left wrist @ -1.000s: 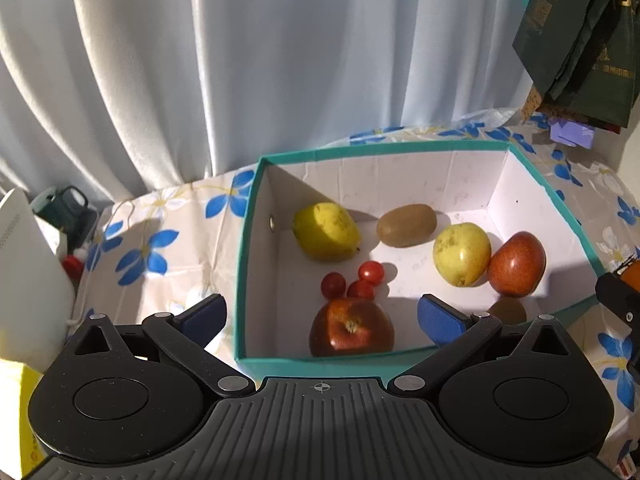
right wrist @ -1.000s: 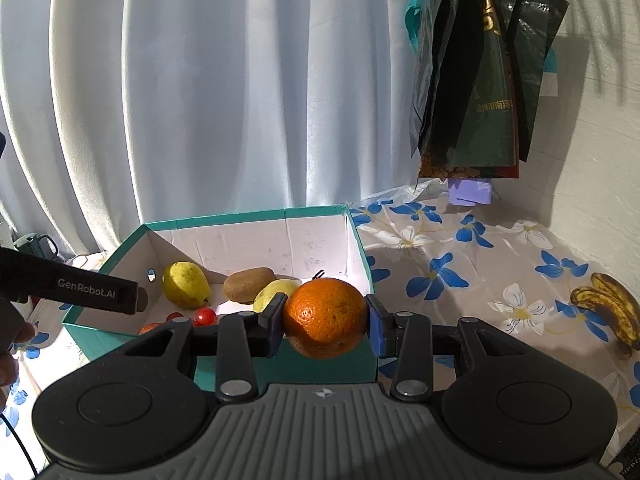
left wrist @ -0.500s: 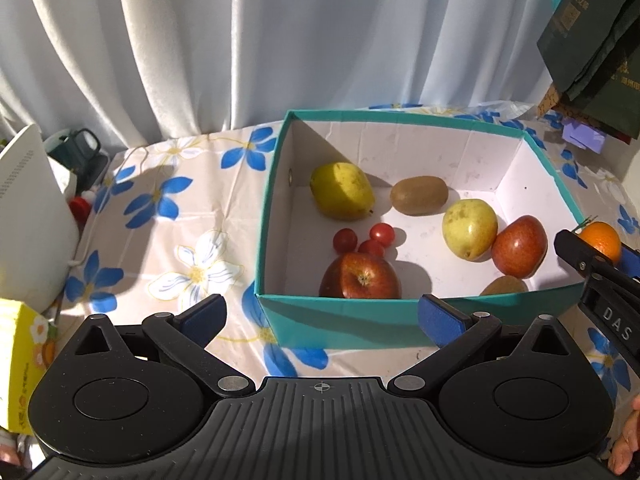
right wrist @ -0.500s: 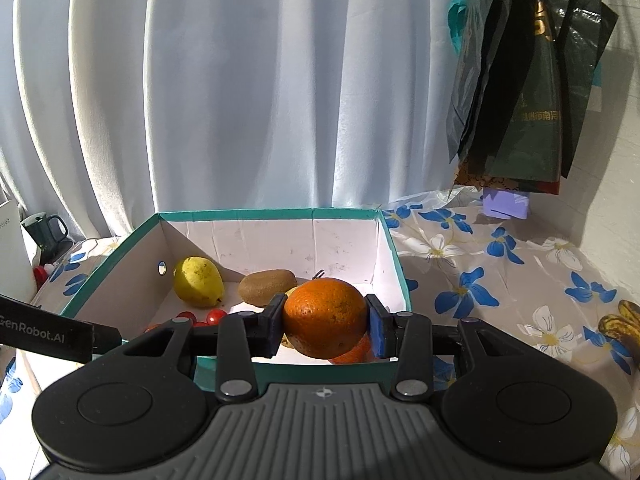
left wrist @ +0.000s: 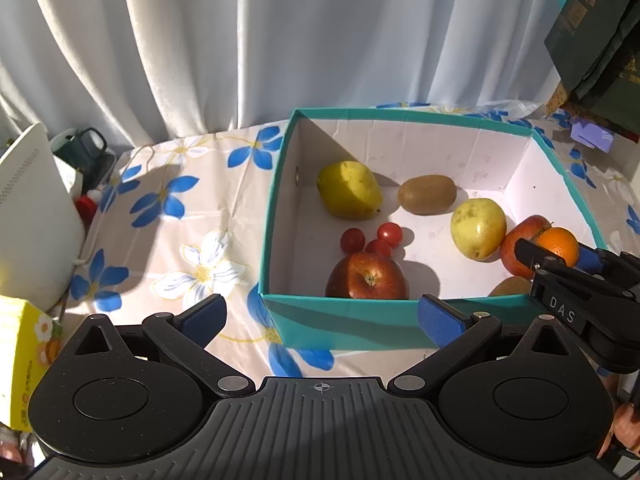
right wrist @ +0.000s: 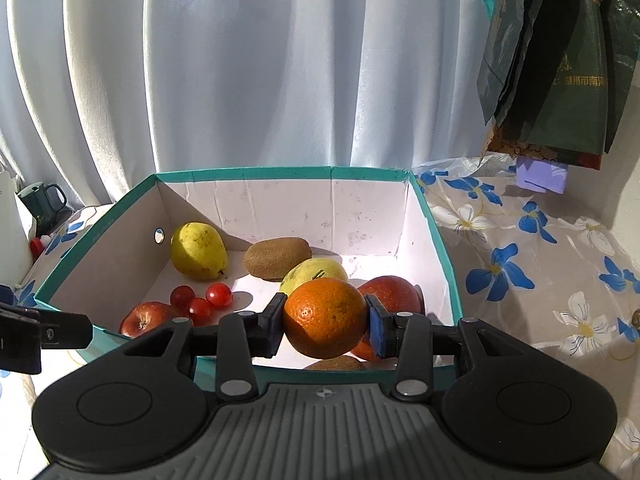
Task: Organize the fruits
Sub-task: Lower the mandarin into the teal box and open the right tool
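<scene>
My right gripper [right wrist: 326,326] is shut on an orange [right wrist: 325,322] and holds it over the near right part of a teal box [right wrist: 280,173]. The orange also shows in the left wrist view [left wrist: 558,245]. Inside the box lie a yellow pear [right wrist: 197,250], a kiwi [right wrist: 277,257], a second pear [right wrist: 316,271], two red apples [right wrist: 144,318] [right wrist: 394,290] and three cherry tomatoes [right wrist: 200,300]. Another kiwi [right wrist: 336,364] lies under the orange. My left gripper [left wrist: 320,318] is open and empty, in front of the box's near wall [left wrist: 360,320].
A white appliance [left wrist: 32,216], a dark green mug [left wrist: 82,152] and a yellow carton [left wrist: 22,356] stand at the left on the flowered tablecloth [left wrist: 180,232]. Dark bags [right wrist: 560,60] hang at the right above a purple item [right wrist: 540,174]. A white curtain hangs behind.
My right gripper has carried the orange forward, over the box's near rim and above the fruits. My left gripper has drawn back out of the box and risen.
</scene>
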A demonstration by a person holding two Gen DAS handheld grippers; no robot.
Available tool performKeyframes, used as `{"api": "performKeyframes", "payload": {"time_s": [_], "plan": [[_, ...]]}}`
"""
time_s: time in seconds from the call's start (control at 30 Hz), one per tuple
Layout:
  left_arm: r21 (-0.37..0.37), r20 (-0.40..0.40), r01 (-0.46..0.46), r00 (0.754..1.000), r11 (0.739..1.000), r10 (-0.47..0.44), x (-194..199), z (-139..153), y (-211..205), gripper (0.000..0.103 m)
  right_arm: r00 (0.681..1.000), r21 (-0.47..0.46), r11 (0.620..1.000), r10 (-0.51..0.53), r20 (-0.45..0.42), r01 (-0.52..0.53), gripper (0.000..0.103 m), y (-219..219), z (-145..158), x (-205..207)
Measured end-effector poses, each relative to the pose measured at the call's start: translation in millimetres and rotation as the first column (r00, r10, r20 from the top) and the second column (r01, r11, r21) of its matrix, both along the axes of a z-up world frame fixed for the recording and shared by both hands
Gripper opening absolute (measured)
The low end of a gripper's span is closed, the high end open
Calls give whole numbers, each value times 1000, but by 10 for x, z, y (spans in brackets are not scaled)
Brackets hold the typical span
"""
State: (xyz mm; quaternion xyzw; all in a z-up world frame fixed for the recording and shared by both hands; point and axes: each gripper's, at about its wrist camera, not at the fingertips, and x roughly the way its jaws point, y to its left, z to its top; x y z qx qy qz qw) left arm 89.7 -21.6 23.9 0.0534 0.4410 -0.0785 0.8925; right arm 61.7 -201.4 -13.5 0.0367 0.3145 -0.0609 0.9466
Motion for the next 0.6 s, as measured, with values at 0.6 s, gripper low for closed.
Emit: {"api": "performKeyframes", "payload": {"time_s": [0.6], "plan": [[5, -1, 10, 1000, 1000, -10, 25, -22, -42, 103, 999, 54, 998, 30, -31, -28, 41, -44, -112, 143]]}}
